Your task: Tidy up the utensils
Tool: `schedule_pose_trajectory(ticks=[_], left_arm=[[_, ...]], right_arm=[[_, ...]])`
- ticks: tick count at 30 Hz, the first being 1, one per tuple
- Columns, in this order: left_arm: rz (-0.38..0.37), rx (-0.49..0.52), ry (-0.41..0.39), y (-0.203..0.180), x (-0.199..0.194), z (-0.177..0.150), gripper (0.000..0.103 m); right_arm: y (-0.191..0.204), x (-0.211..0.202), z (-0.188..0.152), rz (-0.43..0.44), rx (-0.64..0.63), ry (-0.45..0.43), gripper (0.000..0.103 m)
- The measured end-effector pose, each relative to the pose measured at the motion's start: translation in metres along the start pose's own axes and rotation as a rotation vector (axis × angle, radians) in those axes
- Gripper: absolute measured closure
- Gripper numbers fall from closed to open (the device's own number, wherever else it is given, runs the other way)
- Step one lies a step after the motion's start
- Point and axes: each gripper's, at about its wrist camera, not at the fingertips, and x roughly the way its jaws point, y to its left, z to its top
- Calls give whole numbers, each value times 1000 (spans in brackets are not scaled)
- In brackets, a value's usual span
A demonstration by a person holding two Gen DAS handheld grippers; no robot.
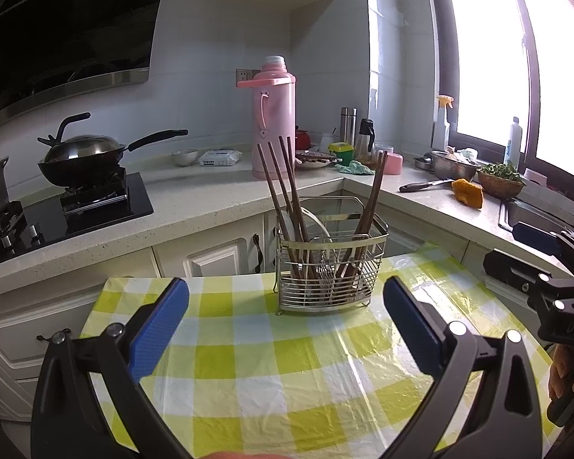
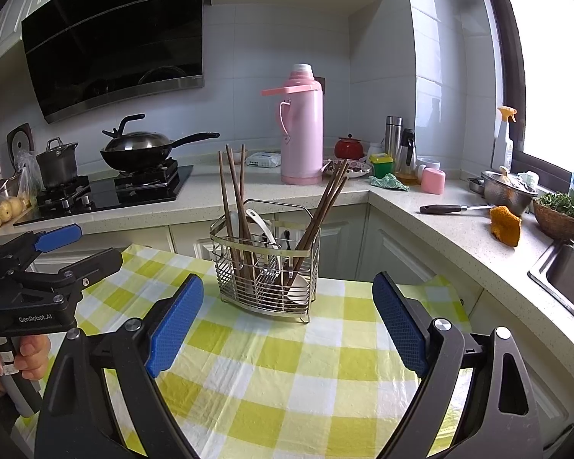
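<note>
Stood dead ahead of both claws, just past the fingertips, on the checked counter (image 1: 287,363): wire utensil caddy (image 1: 331,267) with wooden chopsticks (image 1: 283,191) leaning in two bunches and a white spoon (image 2: 262,225). Left claw (image 1: 287,306) and right claw (image 2: 287,306) gaped wide, empty. Probably light, stiff, slick sticks; best pinched near the tops.

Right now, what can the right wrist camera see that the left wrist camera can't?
Only the right wrist view shows the yellowish potatoes beside the stove and the round red lidded pot in full. Only the left wrist view shows the small grey bowl. Both show the wire utensil basket with brown wooden chopsticks on the green checked tablecloth, the tall pink thermos, and both open grippers: left gripper, right gripper.
</note>
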Motion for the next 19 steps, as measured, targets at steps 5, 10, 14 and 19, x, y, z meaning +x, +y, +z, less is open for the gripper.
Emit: schedule_pose_trajectory(ticks=[5, 10, 14, 19], left_arm=[[-31, -23, 14, 4, 4, -2, 4], [14, 10, 1, 1, 4, -6, 4], [27, 14, 4, 1, 5, -6, 5], [18, -3, 7, 4, 4, -5, 4]], right_arm=[[2, -1, -3, -2, -3, 4, 18], [5, 1, -6, 1, -12, 12, 18], [6, 2, -7, 4, -8, 11, 18], [5, -1, -6, 5, -6, 4, 18]])
